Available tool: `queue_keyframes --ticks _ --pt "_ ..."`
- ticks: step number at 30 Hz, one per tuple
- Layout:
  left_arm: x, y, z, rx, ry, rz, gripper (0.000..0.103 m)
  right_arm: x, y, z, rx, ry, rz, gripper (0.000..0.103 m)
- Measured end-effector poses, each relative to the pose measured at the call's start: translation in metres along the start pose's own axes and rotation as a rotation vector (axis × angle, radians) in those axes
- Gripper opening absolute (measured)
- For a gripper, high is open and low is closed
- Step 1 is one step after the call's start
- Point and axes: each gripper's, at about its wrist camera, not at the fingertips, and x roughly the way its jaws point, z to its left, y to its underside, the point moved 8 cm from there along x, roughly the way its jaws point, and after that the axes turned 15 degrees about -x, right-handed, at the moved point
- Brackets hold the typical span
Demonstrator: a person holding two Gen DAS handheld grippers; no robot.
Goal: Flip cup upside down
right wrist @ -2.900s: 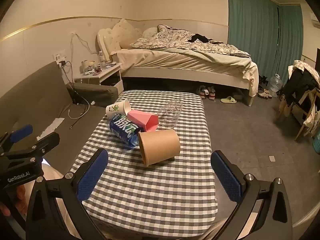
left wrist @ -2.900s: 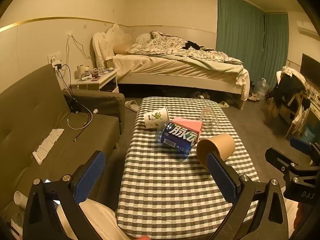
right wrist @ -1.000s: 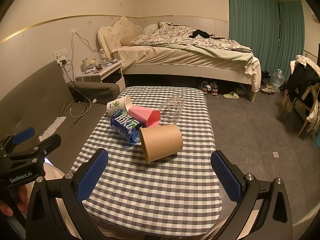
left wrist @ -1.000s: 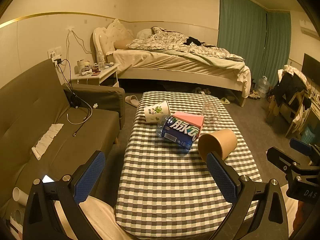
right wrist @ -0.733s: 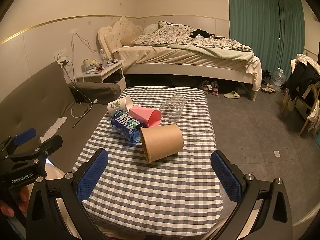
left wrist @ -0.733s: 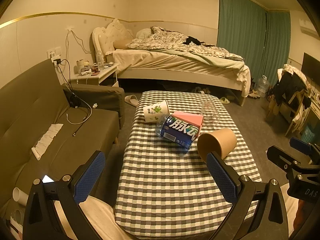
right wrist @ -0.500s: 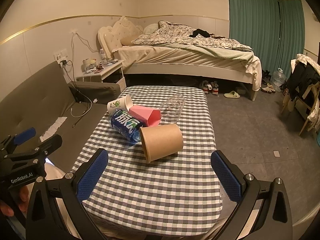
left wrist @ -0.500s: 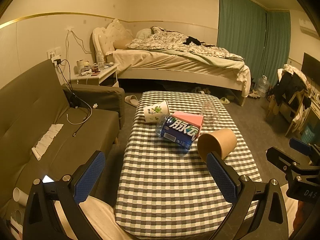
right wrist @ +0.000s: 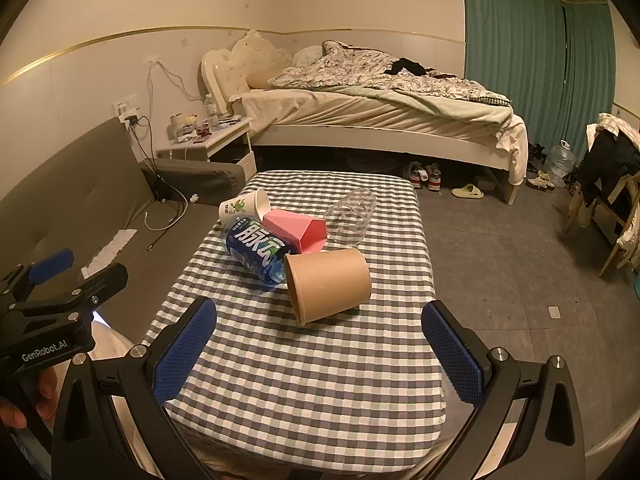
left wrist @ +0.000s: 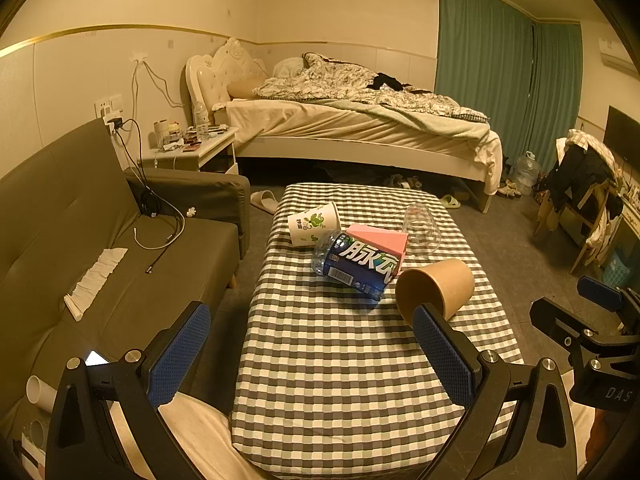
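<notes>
Clearly, white Chinese characters mark the blue bottle [right wrist: 256,251]; "GenRobot.AI" is printed on the left tool [left wrist: 310,354]. Both it and the right tool [right wrist: 320,350] are spread wide, empty, above the checked worktop [right wrist: 304,376]. The brown cup [right wrist: 326,286] lies sideways beside the bottle. Nothing has shifted since half a second ago.

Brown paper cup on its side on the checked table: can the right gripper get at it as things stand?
Probably yes. The right gripper is open and faces the brown paper cup across bare checked cloth. The blue-labelled bottle lies against the cup's left side only.
</notes>
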Motion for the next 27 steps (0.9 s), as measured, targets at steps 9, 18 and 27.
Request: queue_keyframes --ticks 9,18,27 --pt "0.000 0.000 0.000 -0.001 -0.001 0.002 0.103 0.001 0.000 0.001 -0.003 -0.001 0.002 0.103" --pt "0.011 -0.005 0.003 -0.021 -0.019 0.020 0.103 0.011 -0.008 0.001 -0.046 -0.011 0.025 0.103" --pt "0.062 -0.035 0.023 -0.085 -0.100 0.053 0.103 0.062 -0.058 0.002 -0.255 -0.128 0.088 0.103"
